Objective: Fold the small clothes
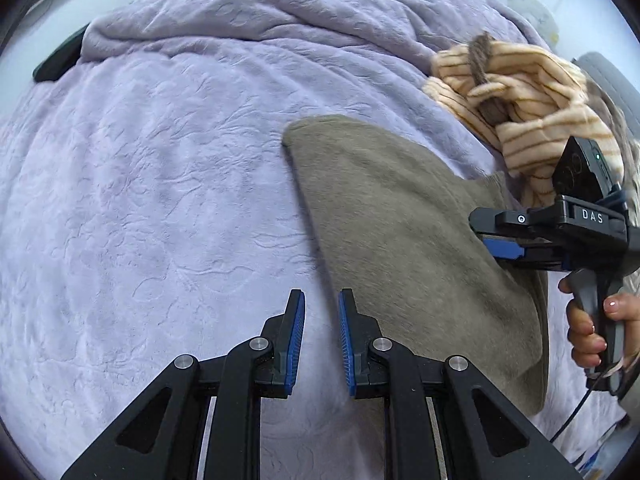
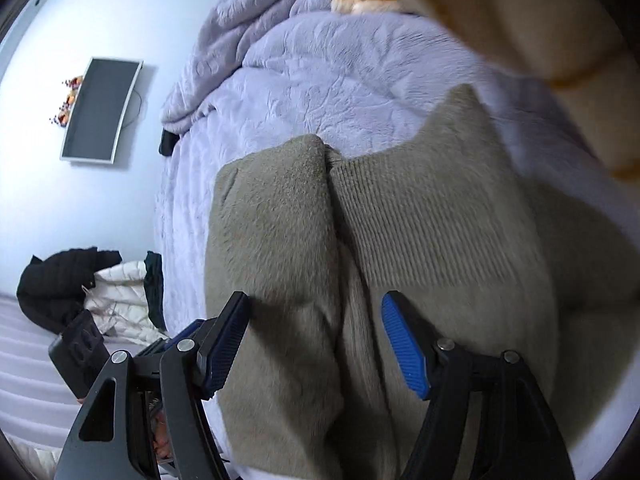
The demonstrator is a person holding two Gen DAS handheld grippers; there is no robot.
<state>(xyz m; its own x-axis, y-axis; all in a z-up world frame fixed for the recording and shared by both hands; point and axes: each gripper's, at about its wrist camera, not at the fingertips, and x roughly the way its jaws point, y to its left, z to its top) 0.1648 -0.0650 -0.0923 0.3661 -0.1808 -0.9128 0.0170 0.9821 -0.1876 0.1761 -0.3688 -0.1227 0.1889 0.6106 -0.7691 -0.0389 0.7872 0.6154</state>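
One grey garment [image 1: 400, 248] is being folded on the bed, on the lilac blanket [image 1: 160, 160]. It is being judged as partly done: in the right wrist view one fluffy layer is already lying over a ribbed layer, with a seam between them, but the shape is not yet a neat packet. A second garment, the striped orange one [image 1: 532, 104], is lying crumpled just beside the grey one (touching it at the far edge, as far as it can be seen) and is being counted as not yet started.

The right hand-held gripper [image 2: 316, 344] is being held wide over the grey garment, with the fold between its fingers, and nothing is being clamped. The left hand-held gripper [image 1: 322, 340] is being kept narrowly parted and holding nothing, above the blanket just beside the grey garment's near edge.

Counted: two garments on the bed, two hand-held grippers, one blanket. A wall screen [image 2: 100, 110] and a heap of jackets [image 2: 80, 288] are also being seen, well apart.
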